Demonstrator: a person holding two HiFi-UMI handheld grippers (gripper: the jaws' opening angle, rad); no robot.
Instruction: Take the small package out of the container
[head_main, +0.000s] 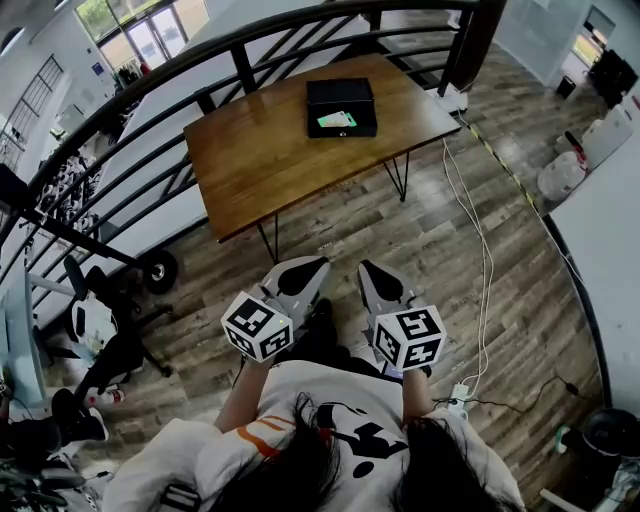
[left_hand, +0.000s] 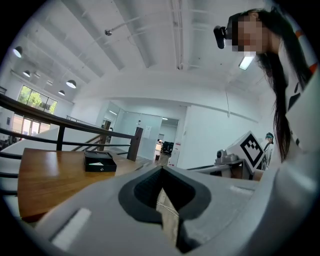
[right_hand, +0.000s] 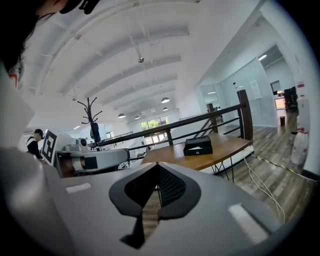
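Currently both tools are held close to my body: the left gripper (head_main: 303, 270) and the right gripper (head_main: 372, 277) each have their jaws pressed together, with nothing between them. Plank floor (head_main: 430, 240) lies between me and the wooden table (head_main: 270, 165), well apart from me. Toward its far side sits the open black container (head_main: 341, 129), with the small package (head_main: 337, 120) lying flat inside. Judged step: approach. Walk to the table edge, part one gripper's jaws before descending, come in from above, and pinch the package by one edge clear of the walls.

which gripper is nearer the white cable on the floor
Right. The right gripper is held left of the white cable in the head view; the left gripper sits farther off, on the right gripper's other side.
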